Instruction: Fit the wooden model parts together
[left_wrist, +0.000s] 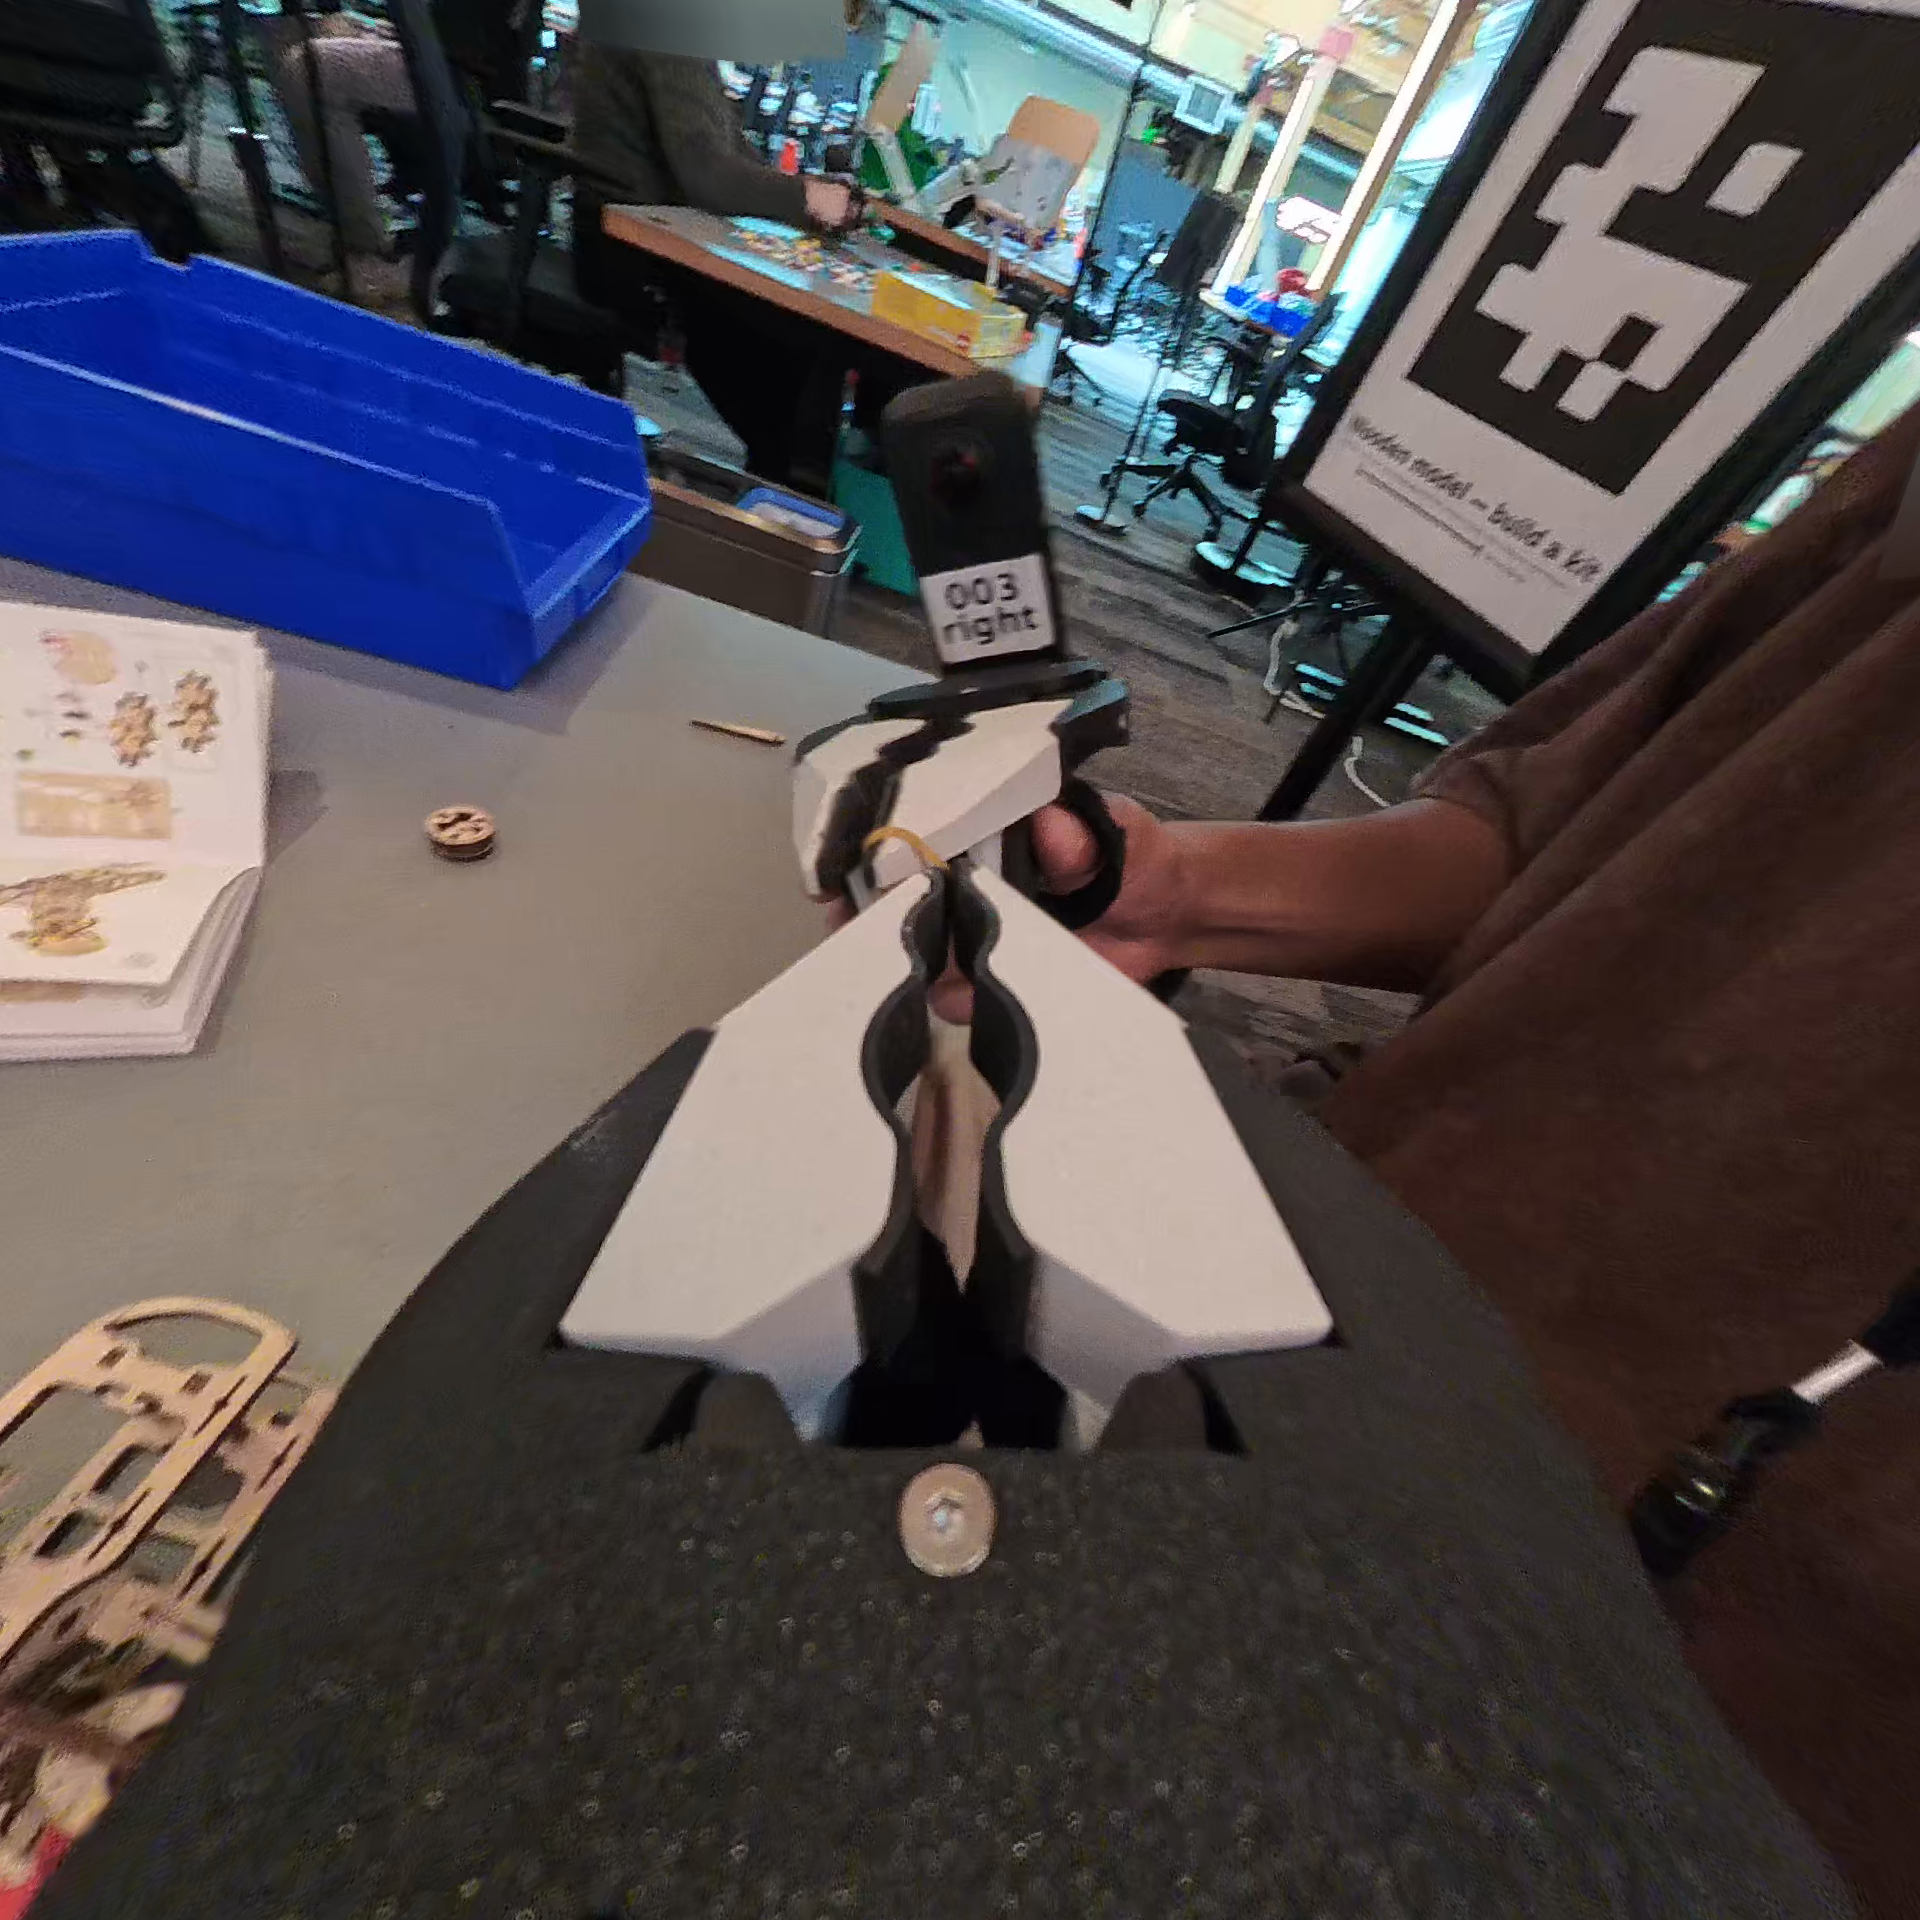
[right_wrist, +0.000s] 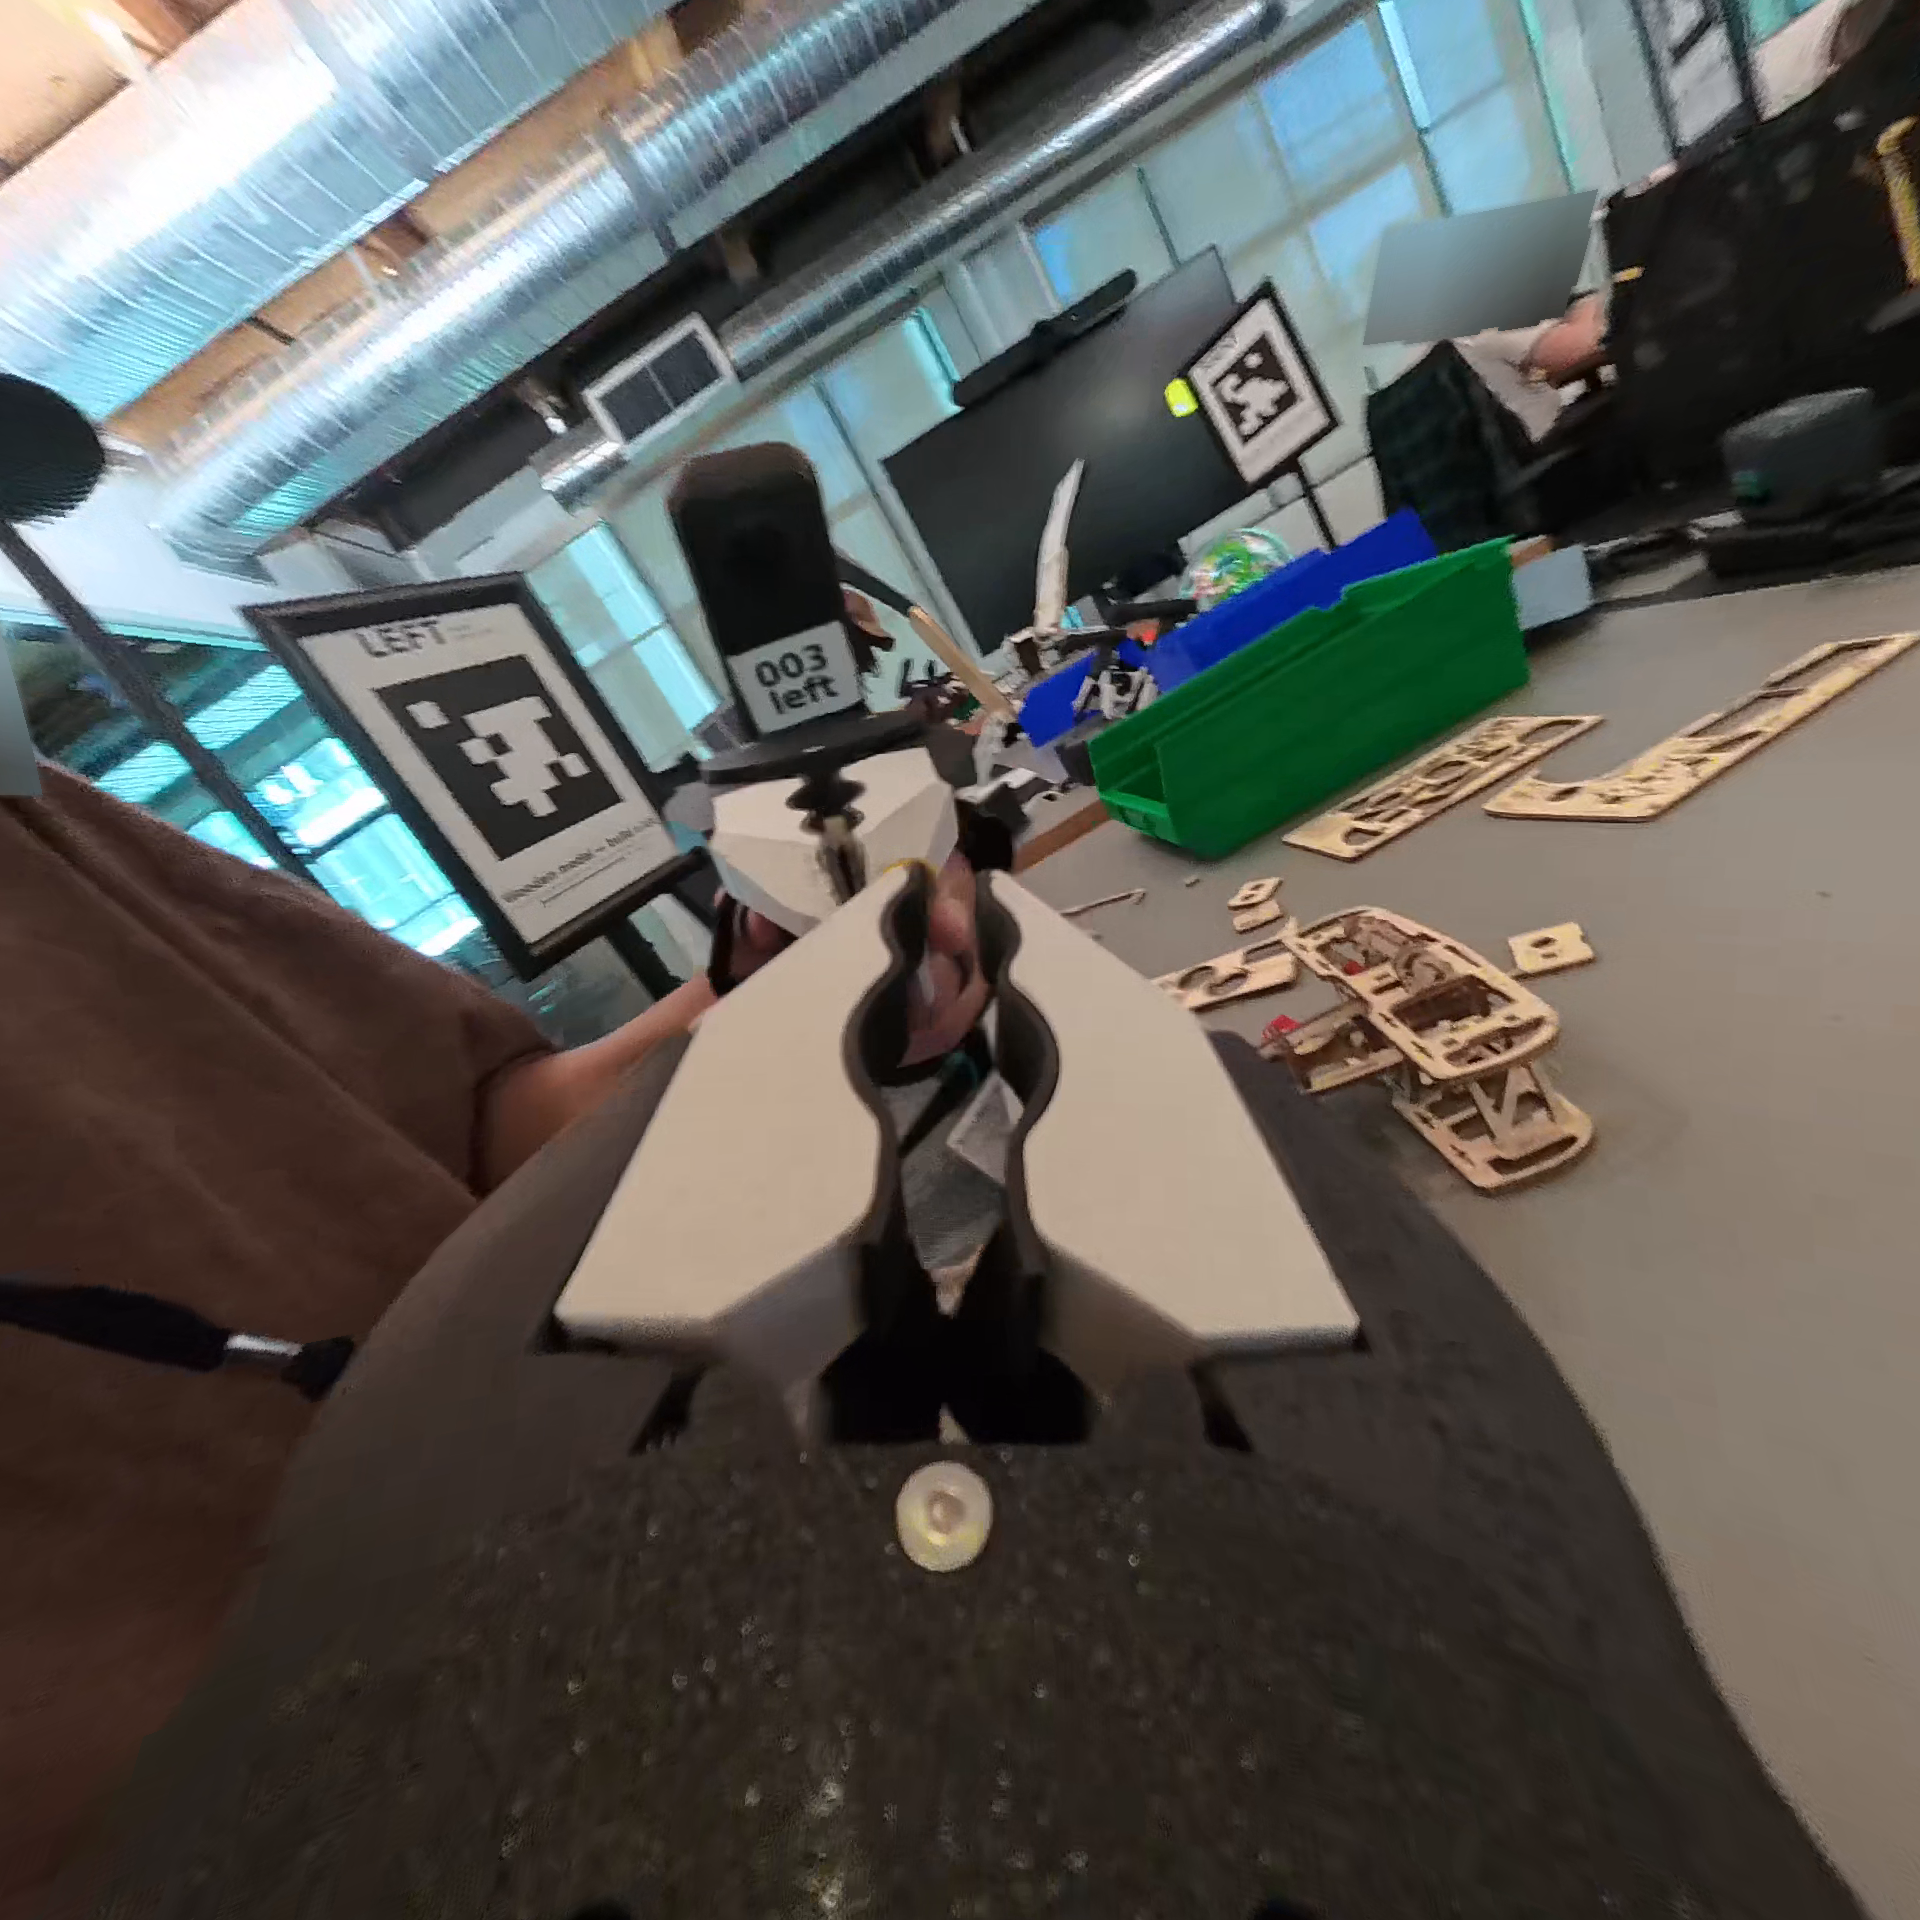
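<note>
Both grippers are raised above the near edge of the grey table (left_wrist: 436, 1039), tip to tip. The left gripper (left_wrist: 948, 894) has its fingers drawn nearly together at the tips; a yellow rubber band (left_wrist: 902, 844) sits right where they meet the right gripper (left_wrist: 842, 831). Whether either tool actually pinches the band, I cannot tell. In its own view the right gripper (right_wrist: 948, 894) also shows fingers almost closed, with a sliver of gap. A hand (left_wrist: 1122, 894) in a brown sleeve grips the right tool's black trigger loop.

On the table: the half-built wooden model (right_wrist: 1423, 1039) lies right of the grippers in the right wrist view, with loose cut-outs (right_wrist: 1257, 904) around it and two punched wooden sheets (right_wrist: 1455, 779) farther off. A green bin (right_wrist: 1320, 717) stands beyond them. In the left wrist view, a small wooden gear (left_wrist: 460, 833) lies alone mid-table, an open instruction booklet (left_wrist: 114, 831) to its left, a blue bin (left_wrist: 312, 468) at the far edge, and a thin wooden stick (left_wrist: 740, 731) near that edge.
</note>
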